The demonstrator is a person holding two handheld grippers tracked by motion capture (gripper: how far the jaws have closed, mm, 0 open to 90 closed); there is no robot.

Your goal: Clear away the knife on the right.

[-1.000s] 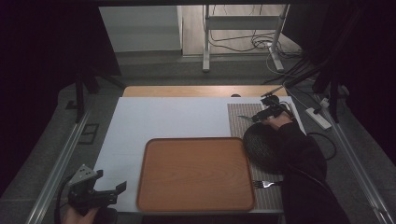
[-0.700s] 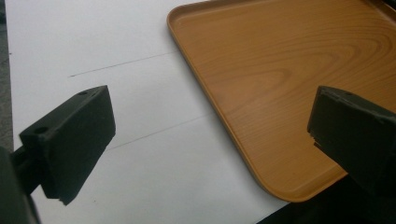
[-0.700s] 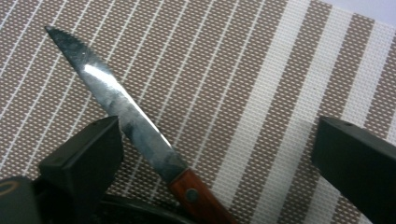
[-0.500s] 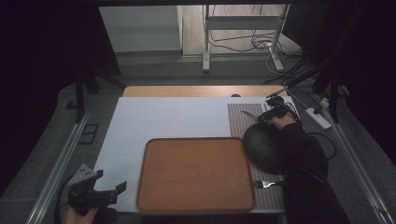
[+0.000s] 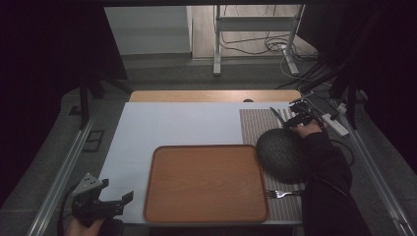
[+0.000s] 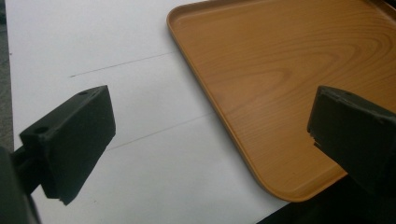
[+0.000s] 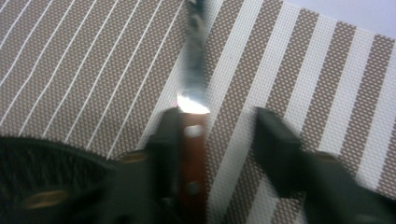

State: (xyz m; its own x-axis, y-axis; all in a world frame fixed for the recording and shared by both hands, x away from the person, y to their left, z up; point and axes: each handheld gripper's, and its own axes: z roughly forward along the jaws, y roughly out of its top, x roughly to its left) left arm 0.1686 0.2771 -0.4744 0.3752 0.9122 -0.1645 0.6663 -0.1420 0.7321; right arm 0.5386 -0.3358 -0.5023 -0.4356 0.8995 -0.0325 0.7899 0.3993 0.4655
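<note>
At the near left table corner, the left gripper (image 5: 115, 201) hangs with its jaws wide apart and nothing between them, just beside the wooden tray (image 5: 206, 182). Past a fork (image 5: 281, 193) and a dark woven bowl (image 5: 281, 155) on the striped placemat (image 5: 255, 123), the right gripper (image 5: 296, 119) has just been closing; a wooden-handled knife (image 7: 192, 135) lies between its jaws, touching one, the other still clear.

A lab-like recording room: bare rig table (image 5: 172, 123), floor cables (image 5: 260, 46), dark curtains (image 5: 44, 73).
</note>
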